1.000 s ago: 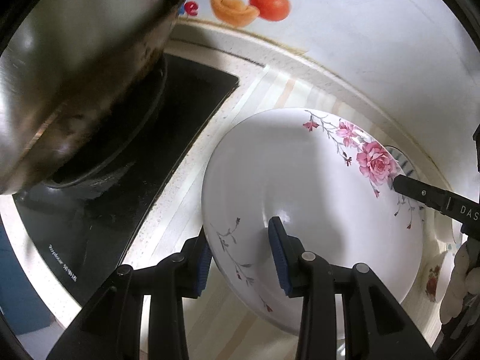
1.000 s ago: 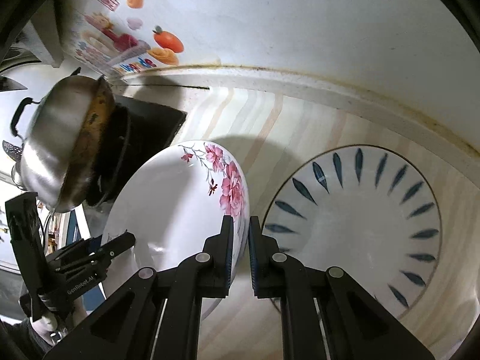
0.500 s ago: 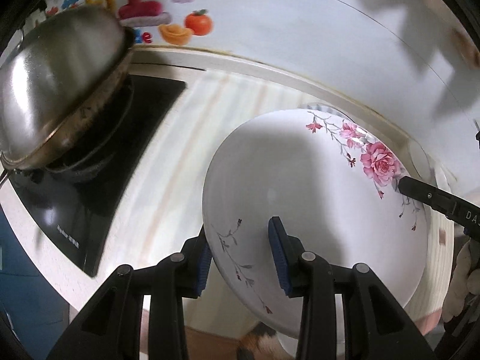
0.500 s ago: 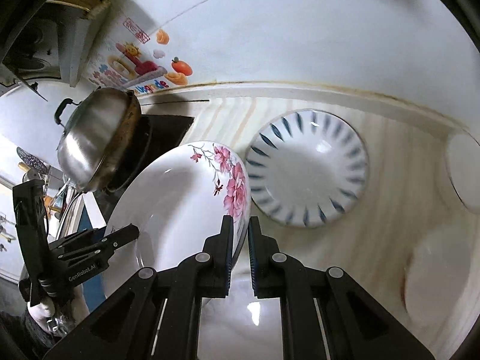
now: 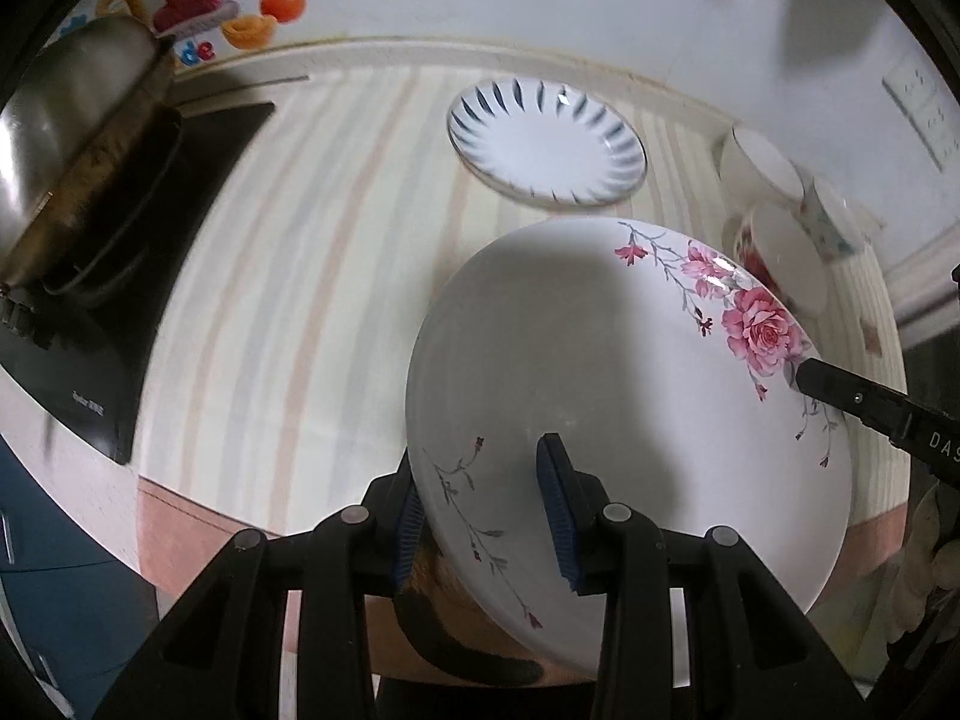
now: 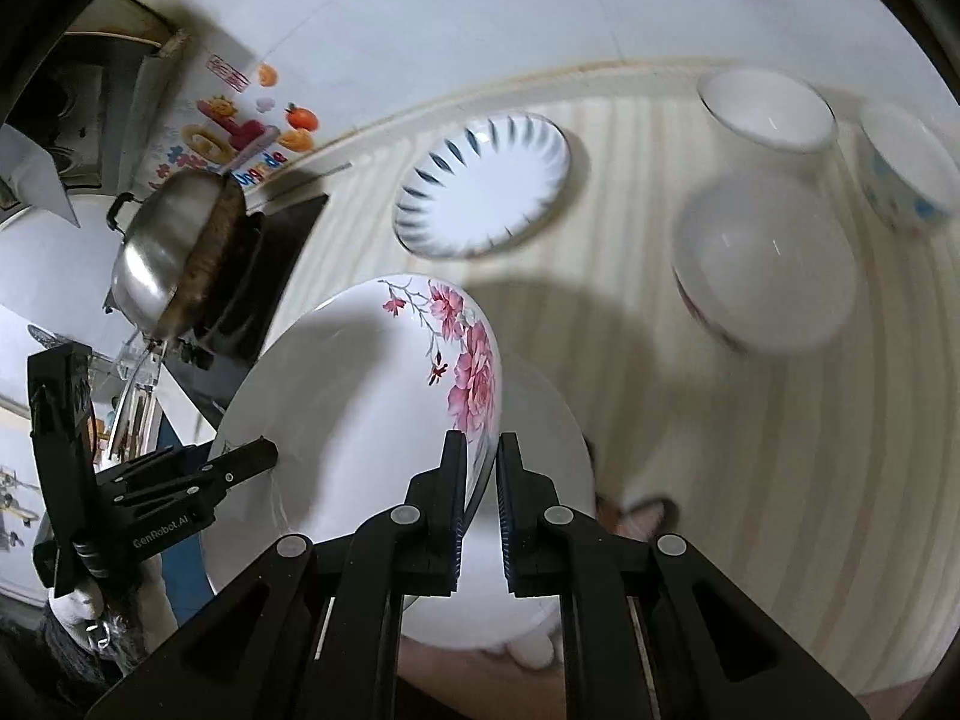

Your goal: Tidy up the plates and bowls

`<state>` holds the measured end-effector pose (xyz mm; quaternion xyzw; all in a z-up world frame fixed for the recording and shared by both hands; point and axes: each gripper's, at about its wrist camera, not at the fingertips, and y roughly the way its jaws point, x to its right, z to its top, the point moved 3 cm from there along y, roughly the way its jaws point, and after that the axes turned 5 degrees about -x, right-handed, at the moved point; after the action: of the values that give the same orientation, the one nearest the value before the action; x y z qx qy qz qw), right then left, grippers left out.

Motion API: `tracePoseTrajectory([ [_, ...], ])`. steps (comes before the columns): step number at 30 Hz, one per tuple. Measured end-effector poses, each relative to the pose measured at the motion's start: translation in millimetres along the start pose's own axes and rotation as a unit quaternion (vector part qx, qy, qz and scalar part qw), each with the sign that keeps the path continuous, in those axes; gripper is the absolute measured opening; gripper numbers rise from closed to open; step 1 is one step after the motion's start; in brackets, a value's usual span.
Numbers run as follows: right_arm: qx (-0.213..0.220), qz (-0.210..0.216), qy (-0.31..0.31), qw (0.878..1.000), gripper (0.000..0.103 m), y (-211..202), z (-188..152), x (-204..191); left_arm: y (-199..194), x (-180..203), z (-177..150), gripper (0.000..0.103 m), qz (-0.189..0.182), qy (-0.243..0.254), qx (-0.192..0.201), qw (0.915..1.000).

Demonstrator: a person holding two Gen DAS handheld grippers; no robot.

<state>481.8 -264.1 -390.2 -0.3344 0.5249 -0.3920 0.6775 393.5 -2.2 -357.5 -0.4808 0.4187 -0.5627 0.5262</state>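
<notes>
A white deep plate with pink roses (image 5: 600,360) hangs tilted above the striped counter, held at two sides. My left gripper (image 5: 480,492) is shut on its near rim, one blue pad inside and one outside. My right gripper (image 6: 480,480) is shut on the opposite rim beside the roses (image 6: 474,378); its finger (image 5: 840,396) shows in the left wrist view. The right wrist view shows the plate (image 6: 360,420) with the left gripper (image 6: 252,462) at its far edge. A blue-streaked plate (image 5: 546,144) (image 6: 480,180) lies flat on the counter beyond.
Three bowls (image 6: 765,108) (image 6: 762,264) (image 6: 906,168) stand at the right of the counter, also grouped in the left wrist view (image 5: 774,222). A steel pot (image 5: 72,138) (image 6: 168,252) sits on the black stove (image 5: 120,300) at the left. A wall runs behind.
Both grippers have carried the rose plate rightward, away from the stove and pot. The blue-streaked plate has shrunk into the distance and the bowls have come into view.
</notes>
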Motion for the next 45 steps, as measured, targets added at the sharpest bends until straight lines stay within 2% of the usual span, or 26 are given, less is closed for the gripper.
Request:
tracePoseTrajectory([
  [5, -0.014, 0.005, 0.022, 1.000, 0.012, 16, -26, 21, 17, 7, -9, 0.033, 0.013, 0.011, -0.021, 0.9996],
  [11, -0.026, 0.006, 0.032, 0.999, 0.012, 31, -37, 32, 32, 12, -14, 0.033, 0.027, 0.018, -0.037, 0.9988],
  [26, -0.045, 0.008, 0.048, 0.998, 0.011, 51, -45, 37, 57, 7, -16, 0.033, 0.035, 0.013, -0.075, 0.9965],
  [31, -0.051, 0.001, 0.052, 0.997, 0.011, 58, -44, 37, 68, 7, -15, 0.033, 0.049, 0.021, -0.090, 0.9945],
  [38, -0.059, -0.013, 0.062, 0.996, 0.012, 58, -37, 37, 73, 10, -12, 0.033, 0.054, 0.040, -0.091, 0.9936],
  [42, -0.073, -0.022, 0.066, 0.995, 0.013, 59, -35, 35, 71, 7, -11, 0.033, 0.044, 0.040, -0.101, 0.9931],
  [45, -0.093, -0.040, 0.071, 0.992, 0.014, 57, -35, 35, 55, 3, -3, 0.033, 0.037, 0.043, -0.091, 0.9942],
])
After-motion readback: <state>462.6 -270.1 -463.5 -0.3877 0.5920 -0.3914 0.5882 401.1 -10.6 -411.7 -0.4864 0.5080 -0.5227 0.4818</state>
